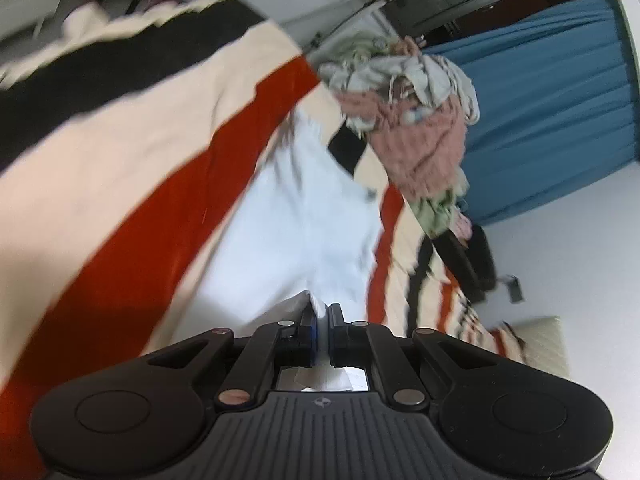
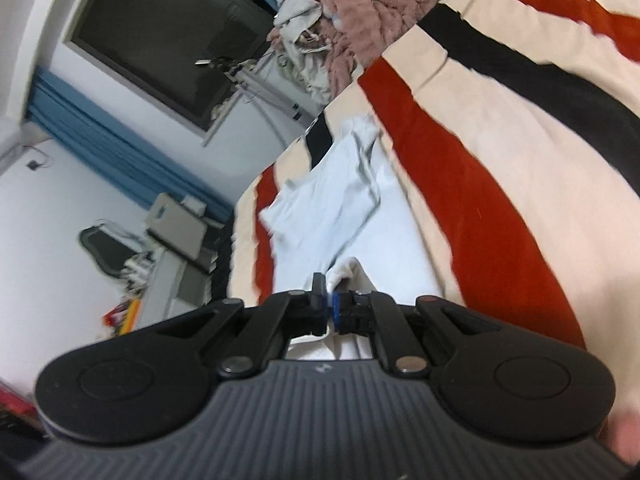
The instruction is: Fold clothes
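Note:
A white garment lies spread on a bed covered by a cream, red and black striped blanket. My left gripper is shut on a near edge of the white garment, with cloth pinched between the blue pads. In the right wrist view the same white garment stretches away from me over the striped blanket. My right gripper is shut on another near edge of it, with a fold of cloth bunched at the fingertips. Both views are tilted and blurred.
A pile of unfolded clothes, pink and pale grey-green, sits at the far end of the bed; it also shows in the right wrist view. Blue curtains, a dark wall screen and a cluttered desk surround the bed.

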The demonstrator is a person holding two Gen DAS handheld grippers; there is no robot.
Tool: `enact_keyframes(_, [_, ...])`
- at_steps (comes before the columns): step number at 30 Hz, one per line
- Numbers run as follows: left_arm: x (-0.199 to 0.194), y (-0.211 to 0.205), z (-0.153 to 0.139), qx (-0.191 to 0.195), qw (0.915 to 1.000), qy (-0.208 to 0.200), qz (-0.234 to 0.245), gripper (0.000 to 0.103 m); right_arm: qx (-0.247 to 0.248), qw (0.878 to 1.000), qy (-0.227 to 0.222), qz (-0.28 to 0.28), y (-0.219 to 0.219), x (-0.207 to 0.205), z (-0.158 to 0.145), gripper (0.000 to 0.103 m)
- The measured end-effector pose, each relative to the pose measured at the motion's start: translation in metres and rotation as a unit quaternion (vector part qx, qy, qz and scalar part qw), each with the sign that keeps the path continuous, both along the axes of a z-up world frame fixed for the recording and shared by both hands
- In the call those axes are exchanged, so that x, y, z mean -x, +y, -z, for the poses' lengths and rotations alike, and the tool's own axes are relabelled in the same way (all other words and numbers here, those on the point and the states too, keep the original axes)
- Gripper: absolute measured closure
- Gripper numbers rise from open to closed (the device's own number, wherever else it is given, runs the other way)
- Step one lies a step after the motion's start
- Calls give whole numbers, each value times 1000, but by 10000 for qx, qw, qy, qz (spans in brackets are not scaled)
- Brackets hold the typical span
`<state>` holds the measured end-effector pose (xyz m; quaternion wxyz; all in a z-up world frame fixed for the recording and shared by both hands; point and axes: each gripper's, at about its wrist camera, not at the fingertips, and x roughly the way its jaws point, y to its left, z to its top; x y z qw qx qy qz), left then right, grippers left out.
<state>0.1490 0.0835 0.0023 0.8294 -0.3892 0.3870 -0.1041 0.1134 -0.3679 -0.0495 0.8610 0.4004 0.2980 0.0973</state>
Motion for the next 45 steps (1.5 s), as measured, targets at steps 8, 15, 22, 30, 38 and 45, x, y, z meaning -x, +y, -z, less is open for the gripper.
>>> enact_keyframes(8, [-103,-31,28,-943,9904,-1006,-58,98,832,9950,-550,13,18,-113,32,97])
enact_keyframes(15, [-159,-54,75,-1836,9747,-1269,136,97,1647,9832,-766,-153,31,-167,64,97])
enact_keyframes(22, [-179,-69,108,-2338,9673,-906,396,92,2131,9758,-431,-214,38,-185,83,95])
enact_keyframes(30, [-132,-85,67,-2851,9476,-1356,493,24,2311,9701,-739,-89,41,-147,54,14])
enact_keyframes(38, [-51,-98,17,-3302,9234,-1834,680,11,2591,9576,-1258,-59,51,-75,16,14])
enact_keyframes(45, [24,-93,1,-3137,9228,-2106,750,8,3090,9380,-1568,-105,69,-10,-1,14])
